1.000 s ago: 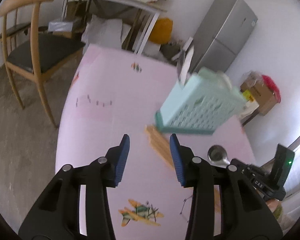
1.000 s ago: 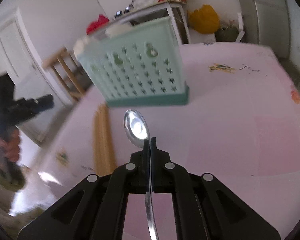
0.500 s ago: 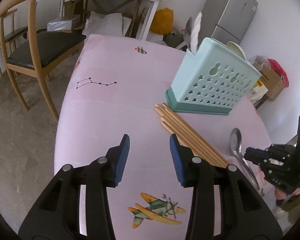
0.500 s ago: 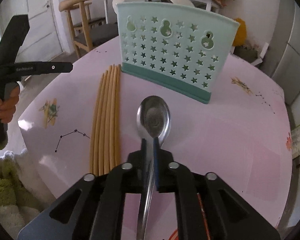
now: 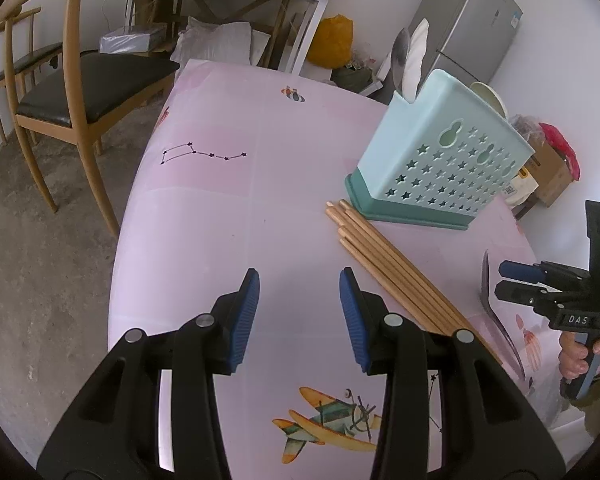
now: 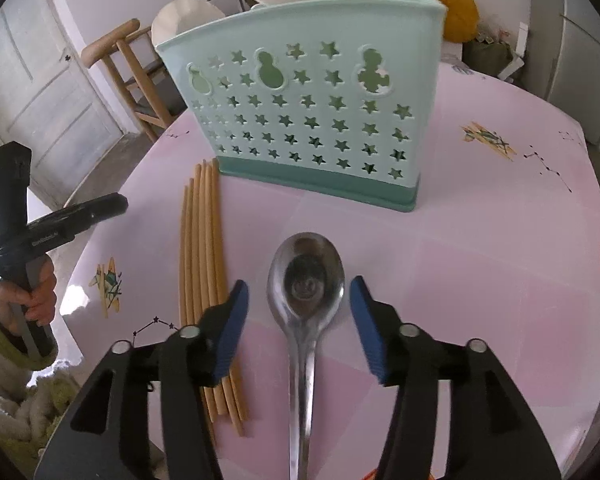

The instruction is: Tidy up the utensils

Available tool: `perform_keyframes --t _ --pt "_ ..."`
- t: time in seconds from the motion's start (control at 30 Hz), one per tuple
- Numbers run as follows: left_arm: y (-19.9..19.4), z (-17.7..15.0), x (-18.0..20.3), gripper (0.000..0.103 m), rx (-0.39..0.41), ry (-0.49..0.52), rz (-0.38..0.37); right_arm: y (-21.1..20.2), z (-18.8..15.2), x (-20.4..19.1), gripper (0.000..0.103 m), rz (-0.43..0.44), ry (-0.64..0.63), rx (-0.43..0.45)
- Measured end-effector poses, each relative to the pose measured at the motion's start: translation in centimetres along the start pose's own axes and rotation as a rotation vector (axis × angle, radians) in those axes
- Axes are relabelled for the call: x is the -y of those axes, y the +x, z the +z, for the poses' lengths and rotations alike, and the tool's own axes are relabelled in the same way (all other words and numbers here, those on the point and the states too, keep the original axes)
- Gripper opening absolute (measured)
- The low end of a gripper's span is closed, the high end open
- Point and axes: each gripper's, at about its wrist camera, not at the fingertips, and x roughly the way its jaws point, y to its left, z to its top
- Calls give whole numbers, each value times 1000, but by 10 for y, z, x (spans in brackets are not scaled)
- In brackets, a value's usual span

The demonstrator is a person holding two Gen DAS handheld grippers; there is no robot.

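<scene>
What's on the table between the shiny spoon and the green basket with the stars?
Nothing. In the right wrist view, only bare pink tablecloth lies between the spoon and the basket. The wooden chopsticks lie off to the left.

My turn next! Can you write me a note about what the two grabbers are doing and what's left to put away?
Left gripper: open, nothing between its pads, hanging over bare pink table.
Right gripper: jaws opening; the metal spoon lies between them on the table, pads clear of it.
Wooden chopsticks: side by side on the table, left of the spoon in the right wrist view, tips near the holder's base.
Mint utensil holder: upright, already holding a few utensils.
Left: spoon and chopsticks still outside the holder.
</scene>
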Motion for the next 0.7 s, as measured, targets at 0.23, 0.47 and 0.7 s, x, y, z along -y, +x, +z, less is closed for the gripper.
perform_keyframes --t 0.23,0.47,0.7 --pt "1 -1 -2 38 -2 -8 -3 6 10 6 57 47 -15 -30" --pt "2 -5 0 38 -9 1 -10 -12 16 31 56 158 37 17" --pt "5 -7 5 38 -13 23 -16 4 18 26 33 130 -24 -18"
